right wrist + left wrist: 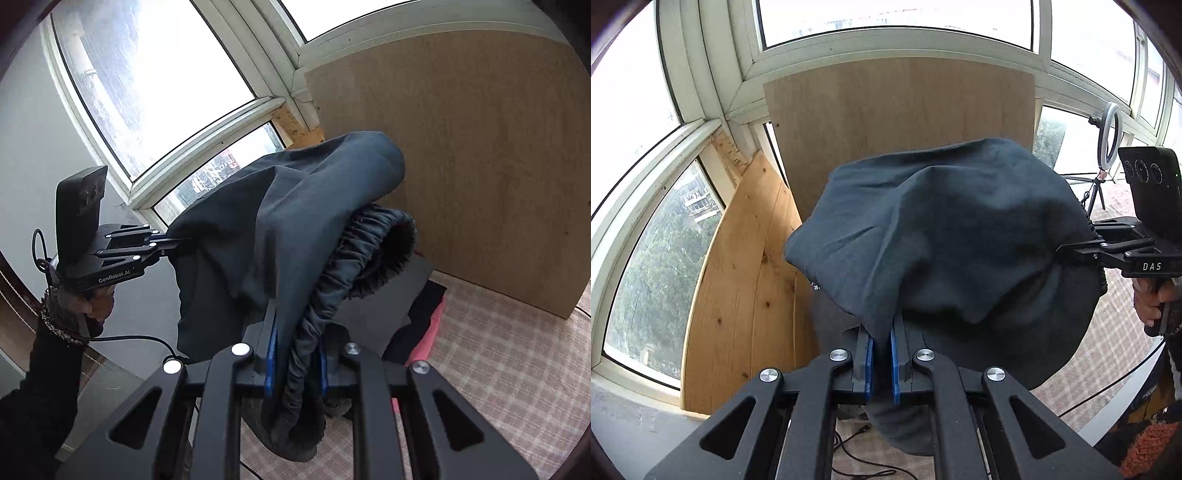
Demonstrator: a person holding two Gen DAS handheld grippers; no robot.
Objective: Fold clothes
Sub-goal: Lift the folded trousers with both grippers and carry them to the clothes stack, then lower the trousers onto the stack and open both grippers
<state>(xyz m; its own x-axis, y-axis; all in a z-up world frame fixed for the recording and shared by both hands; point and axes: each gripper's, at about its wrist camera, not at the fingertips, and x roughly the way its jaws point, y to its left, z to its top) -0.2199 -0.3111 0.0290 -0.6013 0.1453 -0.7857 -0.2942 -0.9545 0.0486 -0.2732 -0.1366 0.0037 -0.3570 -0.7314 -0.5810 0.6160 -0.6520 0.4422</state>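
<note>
A dark blue-grey garment (945,236) with an elastic waistband (354,254) hangs in the air between both grippers. My left gripper (881,354) is shut on a fold of its fabric, blue pads pressed to the cloth. My right gripper (295,365) is shut on the gathered waistband. In the left wrist view the right gripper (1067,253) comes in from the right and pinches the garment's far side. In the right wrist view the left gripper (177,242) grips the cloth from the left. The garment hides whatever lies below it.
A tall brown board (901,122) leans against the windows (639,110), with a pine board (750,280) beside it. A checked cloth surface (509,362) carries dark and pink clothes (424,328). A ring light on a tripod (1110,133) stands at the right. Cables (864,461) lie below.
</note>
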